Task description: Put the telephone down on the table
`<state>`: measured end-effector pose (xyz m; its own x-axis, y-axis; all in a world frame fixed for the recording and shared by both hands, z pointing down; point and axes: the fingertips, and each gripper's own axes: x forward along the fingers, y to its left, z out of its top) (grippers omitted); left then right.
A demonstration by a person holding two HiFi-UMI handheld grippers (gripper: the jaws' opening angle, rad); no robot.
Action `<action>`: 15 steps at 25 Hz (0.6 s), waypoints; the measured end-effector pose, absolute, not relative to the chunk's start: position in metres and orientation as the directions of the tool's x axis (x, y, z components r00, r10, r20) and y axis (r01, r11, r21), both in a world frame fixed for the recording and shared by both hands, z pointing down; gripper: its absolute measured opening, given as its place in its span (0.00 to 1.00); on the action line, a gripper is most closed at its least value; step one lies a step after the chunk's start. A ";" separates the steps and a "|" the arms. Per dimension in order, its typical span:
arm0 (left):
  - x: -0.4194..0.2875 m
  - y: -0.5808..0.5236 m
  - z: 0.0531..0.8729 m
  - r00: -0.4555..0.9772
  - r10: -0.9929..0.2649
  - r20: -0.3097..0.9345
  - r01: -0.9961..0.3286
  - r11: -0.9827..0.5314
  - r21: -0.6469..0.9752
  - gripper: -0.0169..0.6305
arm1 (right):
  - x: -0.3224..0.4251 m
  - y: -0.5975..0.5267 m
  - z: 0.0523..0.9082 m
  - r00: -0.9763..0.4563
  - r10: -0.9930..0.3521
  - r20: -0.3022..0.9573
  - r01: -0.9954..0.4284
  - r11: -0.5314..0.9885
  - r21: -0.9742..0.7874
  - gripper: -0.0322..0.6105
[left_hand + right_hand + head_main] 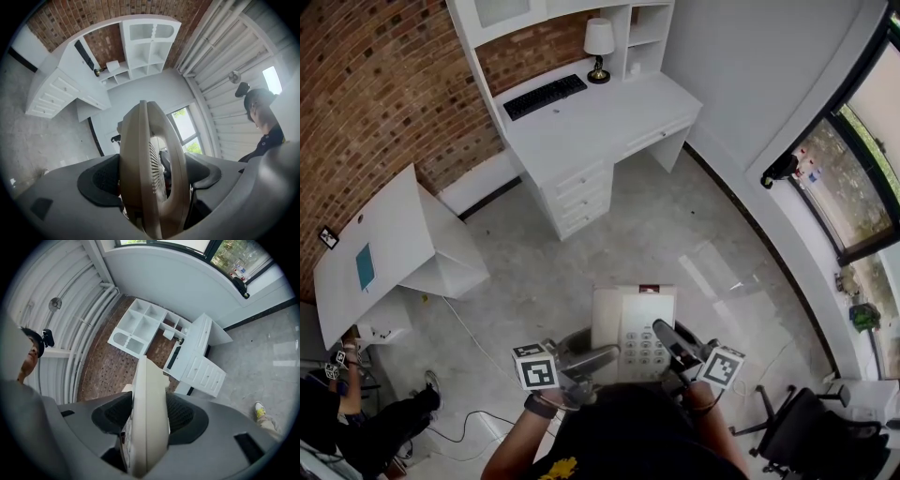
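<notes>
Cream telephone hangs in the air in front of you, over the grey floor. It is well apart from the white desk, and you have lots of open floor between. Its long side points away from you, toward the desk, with the buttons facing up. Your left gripper squeezes its left side, and only that gripper's view shows a round grille. Your right gripper squeezes the right edge, which looks thin in its own view.

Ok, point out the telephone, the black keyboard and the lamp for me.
telephone (636, 323), head view, pale face above the keypad.
keyboard (545, 97), head view, middle of its keys.
lamp (599, 37), head view, on its white shade.
</notes>
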<state>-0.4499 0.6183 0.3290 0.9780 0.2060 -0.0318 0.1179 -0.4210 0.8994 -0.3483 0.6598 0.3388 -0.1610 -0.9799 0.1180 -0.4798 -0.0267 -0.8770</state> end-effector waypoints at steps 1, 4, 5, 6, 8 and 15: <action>-0.443 0.610 0.330 0.979 0.203 -0.027 0.113 -0.426 0.898 0.69 | -0.341 0.651 0.339 -0.169 -0.979 0.113 -0.476 -0.019 -0.879 0.39; -0.417 0.584 0.334 0.983 0.185 -0.009 0.090 -0.436 0.896 0.69 | -0.315 0.622 0.344 -0.193 -0.976 0.102 -0.466 0.000 -0.885 0.39; -0.407 0.573 0.335 0.984 0.177 -0.001 0.080 -0.437 0.896 0.69 | -0.305 0.610 0.346 -0.198 -0.975 0.097 -0.454 0.004 -0.891 0.39; -0.396 0.563 0.336 0.986 0.168 0.008 0.068 -0.438 0.896 0.69 | -0.295 0.598 0.346 -0.204 -0.975 0.089 -0.431 0.008 -0.902 0.39; -0.373 0.540 0.335 0.988 0.150 0.023 0.047 -0.443 0.895 0.69 | -0.273 0.572 0.344 -0.217 -0.973 0.074 -0.380 0.014 -0.925 0.39; -0.274 0.473 0.314 0.991 0.118 0.057 0.007 -0.486 0.874 0.69 | -0.172 0.501 0.328 -0.261 -0.964 0.043 -0.380 0.062 -0.923 0.38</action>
